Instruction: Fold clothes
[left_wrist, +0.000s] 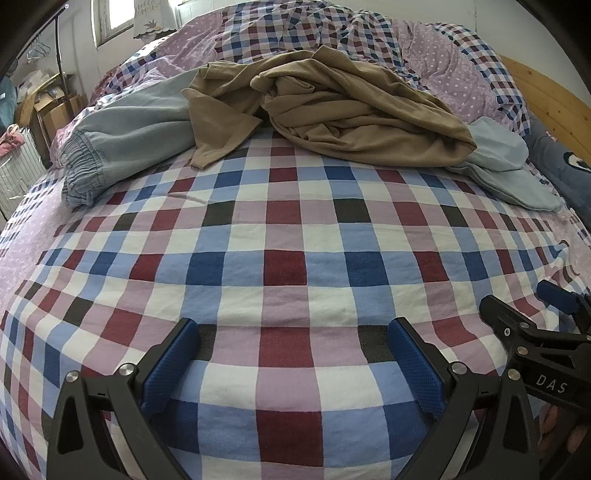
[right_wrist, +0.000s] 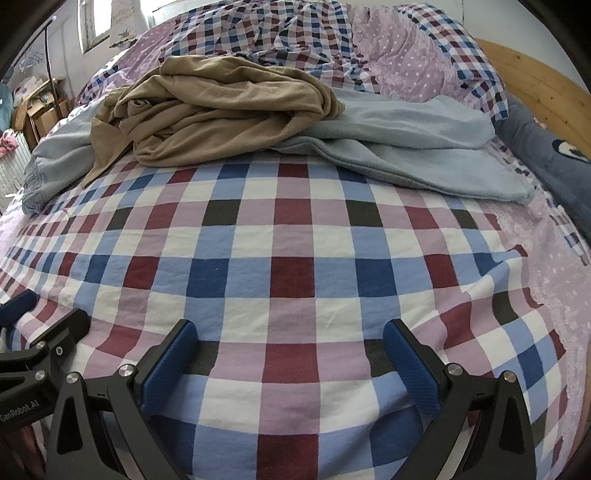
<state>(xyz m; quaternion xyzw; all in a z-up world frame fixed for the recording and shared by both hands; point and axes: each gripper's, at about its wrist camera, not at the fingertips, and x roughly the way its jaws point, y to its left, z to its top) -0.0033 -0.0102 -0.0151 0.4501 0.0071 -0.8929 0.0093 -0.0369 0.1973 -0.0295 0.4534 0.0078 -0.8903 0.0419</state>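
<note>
A crumpled tan garment (left_wrist: 325, 110) (right_wrist: 214, 110) lies heaped at the far side of the checked bedsheet (left_wrist: 288, 258) (right_wrist: 295, 266). Under it spreads a pale blue pair of trousers (left_wrist: 125, 140) (right_wrist: 406, 147), its elastic waistband at the left. My left gripper (left_wrist: 293, 328) hovers open over the near part of the bed, well short of the clothes, with nothing between its blue pads. My right gripper (right_wrist: 290, 330) is likewise open and empty, close beside the left. Each gripper shows at the edge of the other's view.
A rumpled checked and dotted duvet (left_wrist: 332, 33) is bunched behind the clothes. A wooden headboard (left_wrist: 554, 103) and a dark blue pillow (right_wrist: 546, 162) sit at the right. Shelves, boxes and a radiator (left_wrist: 18, 166) stand beyond the bed's left edge.
</note>
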